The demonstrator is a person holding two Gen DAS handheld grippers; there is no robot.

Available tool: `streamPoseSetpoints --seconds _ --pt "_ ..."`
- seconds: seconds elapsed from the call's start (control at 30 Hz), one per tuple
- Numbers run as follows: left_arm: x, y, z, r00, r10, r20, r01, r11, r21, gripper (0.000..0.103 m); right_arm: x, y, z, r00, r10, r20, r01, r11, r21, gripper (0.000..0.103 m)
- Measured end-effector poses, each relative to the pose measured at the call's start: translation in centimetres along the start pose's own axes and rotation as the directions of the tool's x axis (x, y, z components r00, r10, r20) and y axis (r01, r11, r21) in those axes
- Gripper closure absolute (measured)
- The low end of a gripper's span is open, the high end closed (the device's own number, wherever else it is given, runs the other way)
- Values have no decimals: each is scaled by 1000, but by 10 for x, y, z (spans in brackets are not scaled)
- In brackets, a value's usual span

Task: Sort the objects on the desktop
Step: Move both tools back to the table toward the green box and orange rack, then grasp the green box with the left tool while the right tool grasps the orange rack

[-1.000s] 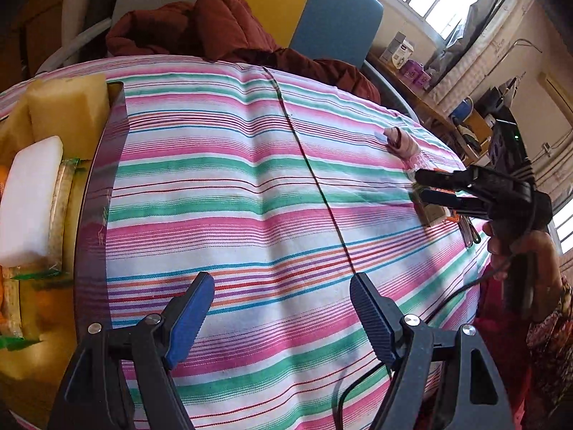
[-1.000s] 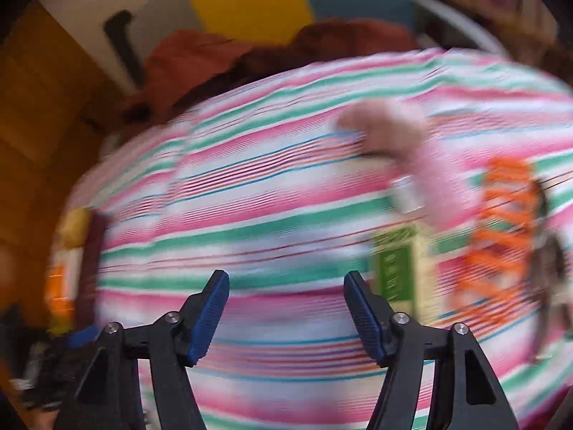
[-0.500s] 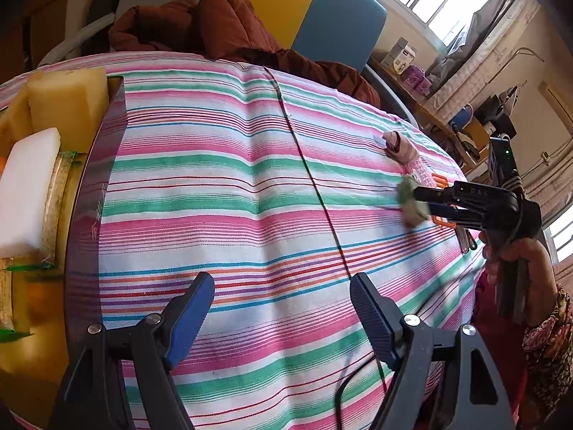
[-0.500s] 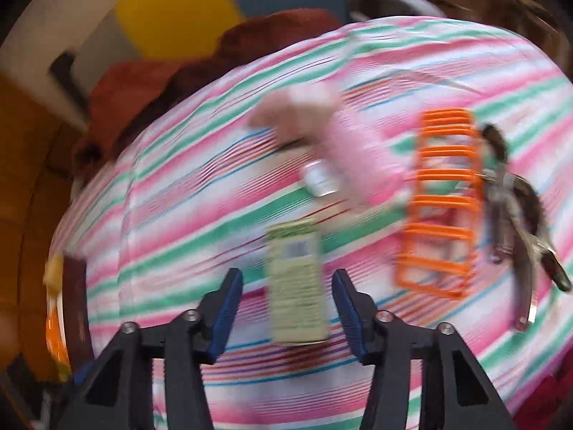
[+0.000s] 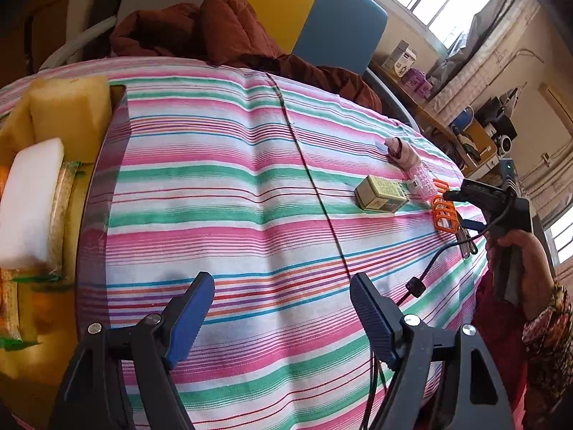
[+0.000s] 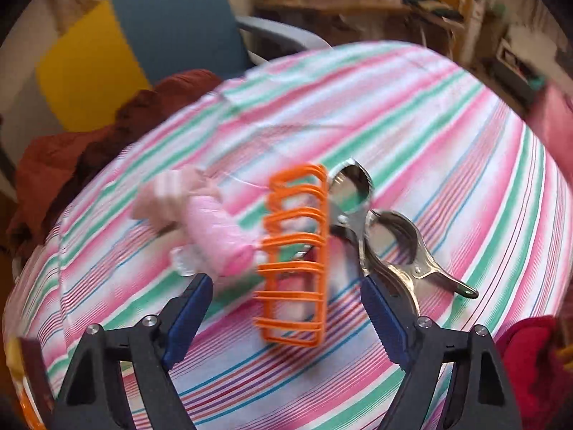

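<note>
An orange plastic rack (image 6: 293, 258) lies on the striped tablecloth (image 6: 447, 150), just beyond my open, empty right gripper (image 6: 286, 315). A pink soft toy (image 6: 204, 229) lies left of it and metal spring clamps (image 6: 390, 240) lie right of it. In the left wrist view a small green-and-tan box (image 5: 381, 193) lies on the cloth, with the pink toy (image 5: 404, 152) and orange rack (image 5: 444, 211) beyond it. The right gripper (image 5: 462, 208) hovers by the rack. My left gripper (image 5: 283, 315) is open and empty over the near cloth.
A tray (image 5: 77, 215) at the table's left edge holds yellow sponges (image 5: 68, 114) and a white foam block (image 5: 30, 200). A black cable (image 5: 429, 272) trails over the cloth. A red-brown jacket (image 5: 222, 36) on chairs lies behind the table.
The right gripper has let go of the green-and-tan box, left it on the cloth, opened wider and swung right to face the orange rack. The left gripper has barely moved.
</note>
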State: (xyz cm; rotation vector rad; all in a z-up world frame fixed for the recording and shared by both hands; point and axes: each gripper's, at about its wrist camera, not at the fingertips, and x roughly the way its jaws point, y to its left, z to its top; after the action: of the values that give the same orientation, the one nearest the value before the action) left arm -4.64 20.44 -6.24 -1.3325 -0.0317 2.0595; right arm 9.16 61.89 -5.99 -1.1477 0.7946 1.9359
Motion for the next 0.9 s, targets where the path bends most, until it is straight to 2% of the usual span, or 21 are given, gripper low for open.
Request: streamPoseSetpoints --seconds 0.07,0.1,0.17,0.23,0.3,0.37,0.43,0.47,0.57,0.67,0.73,0.8,0.83,0.9 --pt "2 -6 3 1000 0 -3 0 1000 24 24 12 5 0 999 25 -43 -26 1000 -16 24" --pt "4 -10 6 1000 -1 -5 1 999 39 24 18 9 1 998 33 -61 -35 999 -35 31" --pt "7 -18 12 1000 3 -1 -3 998 69 24 29 19 -3 995 15 -99 -24 995 -94 52" --pt "11 -26 21 1000 6 4 -6 995 99 24 32 20 -7 993 6 -116 -20 993 -116 53" --pt "16 -37 33 1000 8 11 -10 991 136 24 29 19 -13 992 34 -124 -48 993 -109 53" --pt "22 -48 44 1000 10 6 -11 985 174 24 28 18 -21 982 111 -153 -124 989 -75 53" --pt "30 -65 56 1000 13 10 -15 972 234 24 28 23 -31 954 224 -200 -236 971 -40 53" --pt "35 -74 61 1000 24 15 -27 961 274 24 28 28 -35 943 249 -220 -266 963 -52 53" --pt "48 -101 74 1000 28 11 -30 921 387 24 28 49 -47 923 275 -270 -317 940 -126 53" --pt "69 -127 83 999 35 -22 -20 865 501 24 28 53 -41 950 205 -235 -252 949 -188 50" --pt "86 -143 83 998 50 -50 -12 814 581 24 20 56 -34 973 164 -160 -198 954 -227 35" --pt "103 -158 80 994 76 -77 -6 747 665 24 17 66 -26 976 174 -133 -203 946 -252 32" --pt "110 -163 77 992 91 -87 -4 712 702 24 22 71 -25 973 174 -150 -208 943 -258 32" --pt "126 -170 74 986 114 -118 12 668 744 24 34 78 -26 970 143 -196 -193 943 -272 33"
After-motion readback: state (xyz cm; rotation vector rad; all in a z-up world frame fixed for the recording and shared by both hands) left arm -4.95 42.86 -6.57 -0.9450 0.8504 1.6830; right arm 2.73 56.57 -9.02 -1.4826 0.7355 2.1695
